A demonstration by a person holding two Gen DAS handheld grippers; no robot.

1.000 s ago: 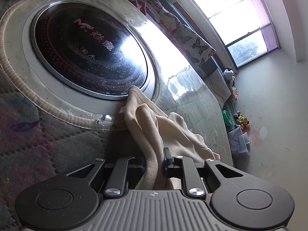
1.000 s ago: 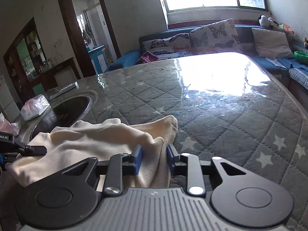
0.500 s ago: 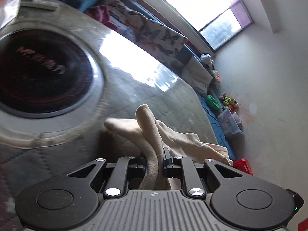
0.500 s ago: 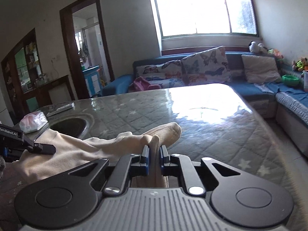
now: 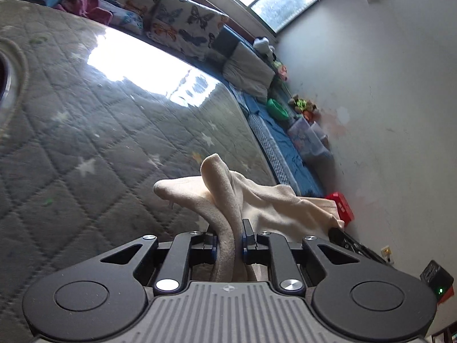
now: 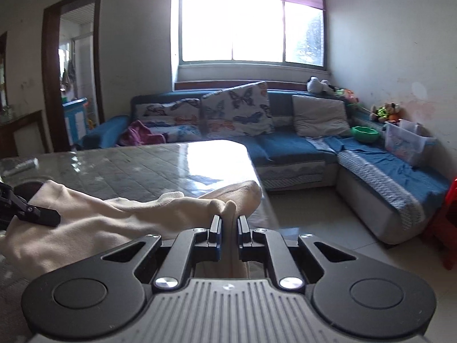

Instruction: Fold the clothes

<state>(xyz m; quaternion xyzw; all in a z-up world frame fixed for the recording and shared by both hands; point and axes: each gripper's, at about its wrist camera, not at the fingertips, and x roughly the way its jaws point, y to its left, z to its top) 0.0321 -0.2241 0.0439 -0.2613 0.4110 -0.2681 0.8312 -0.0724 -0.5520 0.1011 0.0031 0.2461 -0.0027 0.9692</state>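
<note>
Pinching hard on the left, the left gripper [image 5: 230, 238] has its two jaws clamped on a bunched fold of the cream garment [image 5: 257, 200], a soft fleecy piece of clothing whose exact kind cannot be told. In the left wrist view the cloth rises between the jaws in a rounded hump and drapes off to the right, lifted above the grey quilted table cover [image 5: 100, 143] with its pale stars and its shiny clear overlay catching the window glare. At the far left edge of that view sits a sliver of the round cooktop's rim [image 5: 7, 85]. Moving across, the garment spans between the two tools like a slack sheet, and in the right wrist view the left tool's dark finger [image 6: 37, 214] shows at the left edge, biting the cloth's other end. On the right, the right gripper [image 6: 230, 228] is clenched on its own fold of the same cream cloth, jaws nearly together with only fabric between them, a rounded end poking out ahead. Beyond lie the table's far edge, then the blue corner sofa [image 6: 300, 145] with butterfly cushions [image 6: 237, 114] under the bright window [image 6: 251, 20].
</note>
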